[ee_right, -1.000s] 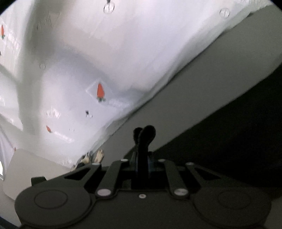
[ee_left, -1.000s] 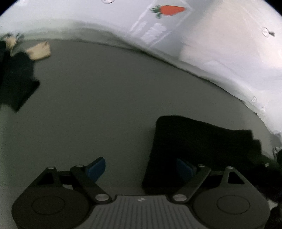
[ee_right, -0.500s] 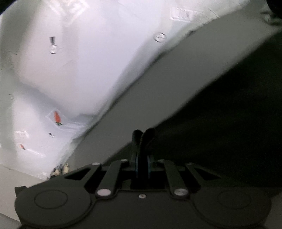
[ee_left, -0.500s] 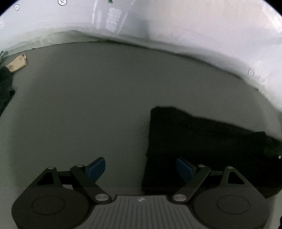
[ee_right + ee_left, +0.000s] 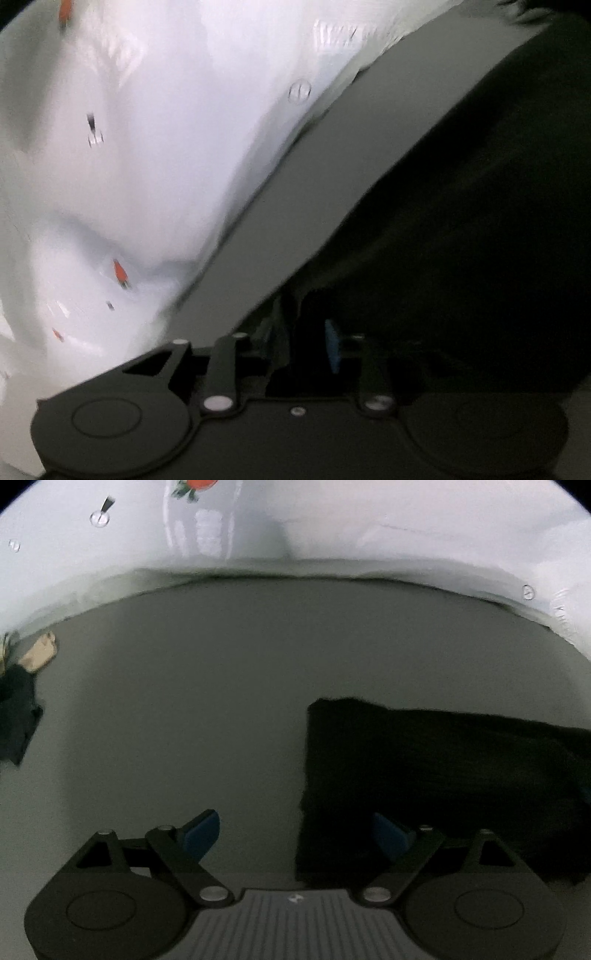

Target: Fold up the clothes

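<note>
Grey table [image 5: 221,701] bears black garment [image 5: 424,775]; white carrot-print sheet [image 5: 332,524] behind

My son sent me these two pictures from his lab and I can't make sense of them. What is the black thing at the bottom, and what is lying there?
Each picture comes from a camera mounted on a handheld gripper, looking forward along its two fingers. The black shape at the bottom is the gripper itself.

In the left view, the left gripper is open, holding nothing, over a grey table where a black garment lies folded. Another dark cloth lies at the far left.

The right view is blurred. The right gripper sits at the garment's edge; whether it grips is unclear. Behind is a white sheet printed with carrots.
</note>
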`<move>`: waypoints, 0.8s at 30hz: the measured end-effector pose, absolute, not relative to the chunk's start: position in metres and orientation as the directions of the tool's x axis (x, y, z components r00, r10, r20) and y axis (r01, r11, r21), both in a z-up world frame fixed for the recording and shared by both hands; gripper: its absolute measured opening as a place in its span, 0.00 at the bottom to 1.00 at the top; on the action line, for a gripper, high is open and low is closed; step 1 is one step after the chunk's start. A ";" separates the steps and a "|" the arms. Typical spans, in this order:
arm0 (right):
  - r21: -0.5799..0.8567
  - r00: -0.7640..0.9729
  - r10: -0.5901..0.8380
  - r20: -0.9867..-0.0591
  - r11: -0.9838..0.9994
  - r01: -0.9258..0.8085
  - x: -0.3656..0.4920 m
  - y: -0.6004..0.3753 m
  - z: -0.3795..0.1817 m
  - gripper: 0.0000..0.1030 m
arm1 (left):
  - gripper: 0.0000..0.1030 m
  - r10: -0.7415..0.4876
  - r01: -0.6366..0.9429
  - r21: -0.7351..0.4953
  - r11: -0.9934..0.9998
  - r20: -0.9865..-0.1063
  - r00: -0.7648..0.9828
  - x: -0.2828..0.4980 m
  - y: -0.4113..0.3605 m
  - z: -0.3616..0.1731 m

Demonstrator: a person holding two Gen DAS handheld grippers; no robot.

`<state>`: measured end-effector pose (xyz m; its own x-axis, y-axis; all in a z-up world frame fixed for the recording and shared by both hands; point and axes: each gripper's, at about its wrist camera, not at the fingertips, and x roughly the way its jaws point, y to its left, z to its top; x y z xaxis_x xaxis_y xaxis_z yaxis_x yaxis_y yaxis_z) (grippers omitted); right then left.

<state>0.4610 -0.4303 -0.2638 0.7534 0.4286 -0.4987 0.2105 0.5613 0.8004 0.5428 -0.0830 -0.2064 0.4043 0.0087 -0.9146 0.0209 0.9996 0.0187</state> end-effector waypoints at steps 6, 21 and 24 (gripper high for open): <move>0.838 0.827 0.294 -0.479 0.434 0.331 0.414 -0.483 -0.265 0.38 | 0.87 -0.045 0.017 -0.042 0.999 -0.928 0.370 0.547 -0.100 -0.194; 0.712 0.782 -0.075 -0.619 0.366 0.599 0.322 -0.577 -0.269 0.42 | 0.94 0.017 0.145 0.060 0.988 -0.958 0.285 0.554 -0.163 -0.229; 0.711 0.787 -0.092 -0.611 0.374 0.596 0.329 -0.582 -0.270 0.42 | 0.98 0.015 0.160 0.064 0.985 -0.957 0.288 0.553 -0.161 -0.230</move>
<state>0.3289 -0.5815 -0.2699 0.7865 -0.0922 -0.6106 0.5957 0.3737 0.7109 0.5529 -0.1612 -0.2298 0.2881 0.0152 -0.9575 0.1598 0.9851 0.0637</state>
